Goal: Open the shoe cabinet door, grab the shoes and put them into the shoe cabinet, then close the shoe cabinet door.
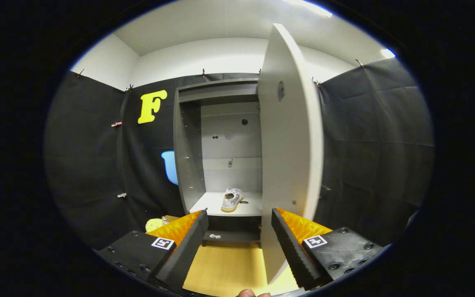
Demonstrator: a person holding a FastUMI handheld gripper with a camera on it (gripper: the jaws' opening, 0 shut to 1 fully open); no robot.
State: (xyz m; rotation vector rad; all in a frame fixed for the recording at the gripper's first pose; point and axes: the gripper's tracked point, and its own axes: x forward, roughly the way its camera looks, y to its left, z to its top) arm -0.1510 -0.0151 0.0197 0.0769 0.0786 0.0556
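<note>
1. Yellow item [155,225] lies on the floor left of the cabinet, w/ a small pale object beside it; too small to tell if it's another shoe.
2. Shoe cabinet [188,161] stands open; opening step looks done.
3. One white shoe [231,199] sits on the lower shelf [208,204], well beyond the fingers, so placing seems at least partly done.
4. Gripper [239,243] is spread wide, holding nothing; wood floor [225,268] shows between the fingers.
5. Door [291,144] is swung out, its edge just beside the right finger, maybe touching. Left to do, prob.: closing the door.
</note>
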